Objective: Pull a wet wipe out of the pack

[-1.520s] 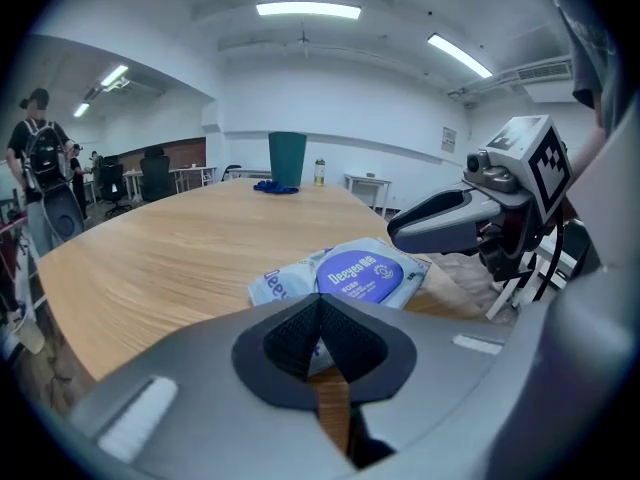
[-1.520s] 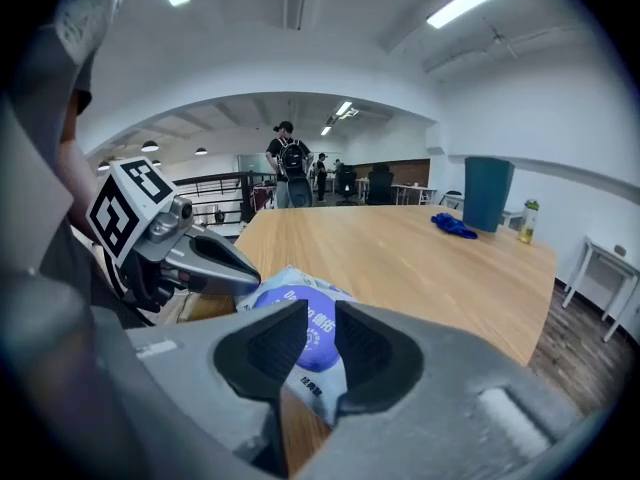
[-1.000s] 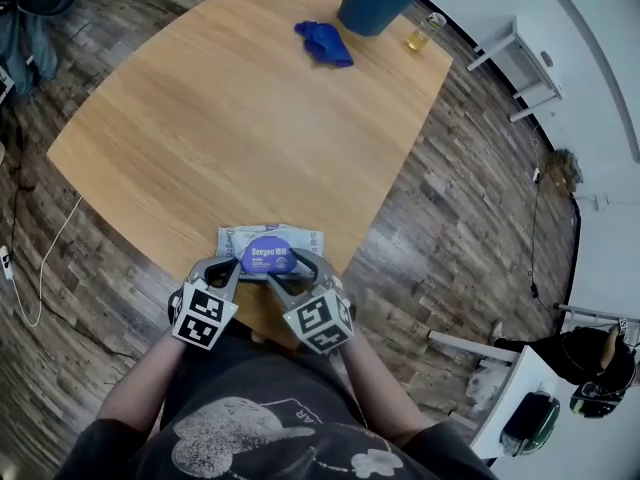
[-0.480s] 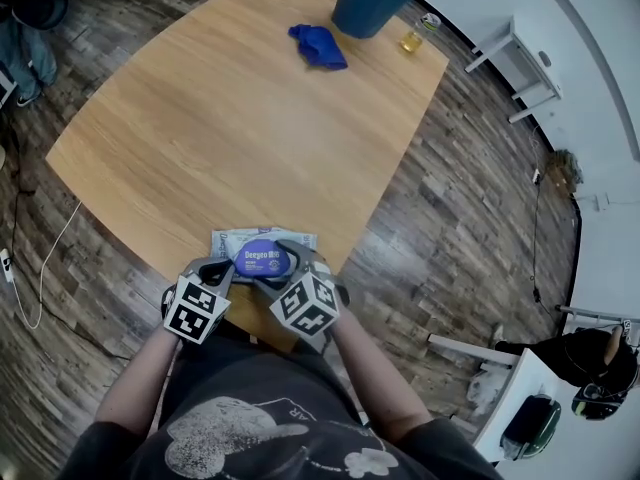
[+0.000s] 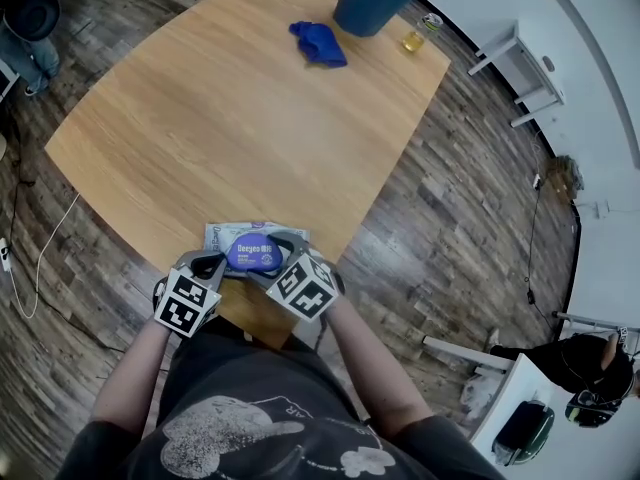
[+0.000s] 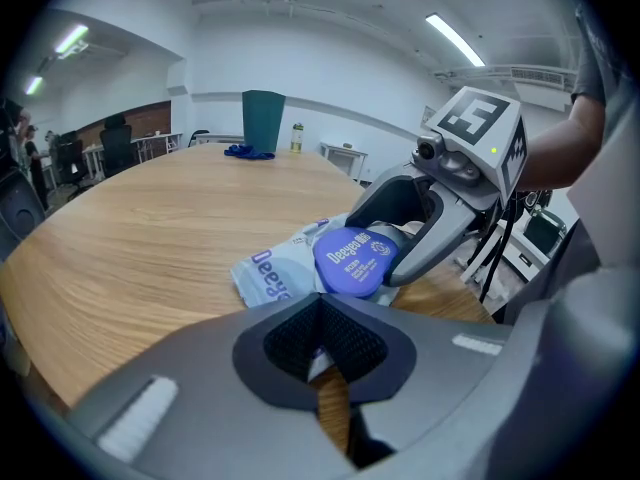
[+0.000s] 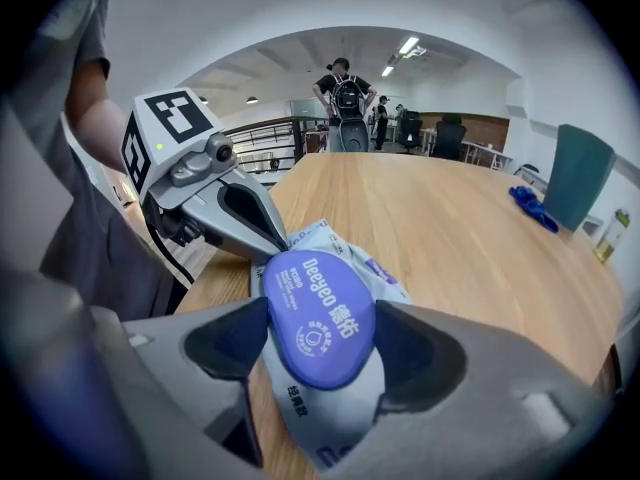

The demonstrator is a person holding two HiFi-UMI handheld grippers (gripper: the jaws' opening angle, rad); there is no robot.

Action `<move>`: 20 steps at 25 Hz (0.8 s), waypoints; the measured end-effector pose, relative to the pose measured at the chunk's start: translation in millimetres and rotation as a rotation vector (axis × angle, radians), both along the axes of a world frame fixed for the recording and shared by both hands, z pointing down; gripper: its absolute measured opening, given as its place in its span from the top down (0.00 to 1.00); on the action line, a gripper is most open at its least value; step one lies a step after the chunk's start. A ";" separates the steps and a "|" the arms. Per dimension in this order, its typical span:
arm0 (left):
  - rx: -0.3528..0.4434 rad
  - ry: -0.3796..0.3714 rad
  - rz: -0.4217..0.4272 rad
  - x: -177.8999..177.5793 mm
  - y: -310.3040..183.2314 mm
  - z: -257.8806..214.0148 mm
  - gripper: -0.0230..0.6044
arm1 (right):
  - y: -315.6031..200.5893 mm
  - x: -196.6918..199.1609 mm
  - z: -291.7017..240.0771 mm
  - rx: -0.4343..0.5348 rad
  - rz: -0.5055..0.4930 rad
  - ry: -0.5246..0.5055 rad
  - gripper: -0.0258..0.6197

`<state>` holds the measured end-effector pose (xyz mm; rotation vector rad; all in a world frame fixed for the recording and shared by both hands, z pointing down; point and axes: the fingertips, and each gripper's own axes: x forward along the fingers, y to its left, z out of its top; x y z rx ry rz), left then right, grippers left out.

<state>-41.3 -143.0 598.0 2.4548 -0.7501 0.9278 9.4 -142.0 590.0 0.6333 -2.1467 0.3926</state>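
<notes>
An open-plan office: a large wooden bench (image 5: 250, 128) on plank floor (image 5: 460, 208), desks (image 6: 160, 143) with chairs (image 6: 118, 140), strip lights (image 6: 455, 38) overhead, a person (image 7: 345, 98) standing behind.

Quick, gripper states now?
Left hand-held gripper: shut on wet wipe pack edge.
Right hand-held gripper: open, jaws just opened wider, astride purple lid.
</notes>
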 end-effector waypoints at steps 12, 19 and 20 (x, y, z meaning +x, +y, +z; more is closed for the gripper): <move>-0.017 0.006 -0.041 2.9 1.2 0.0 0.94 | -21.5 18.5 -6.4 -0.089 0.159 -0.131 0.73; -0.001 -0.012 -0.039 -2.1 2.3 3.4 0.94 | -2.9 5.6 -9.8 0.067 -0.059 -0.040 0.64; -0.003 -0.010 -0.040 -2.0 2.8 3.0 0.94 | -0.2 3.3 -9.3 0.054 -0.078 -0.035 0.60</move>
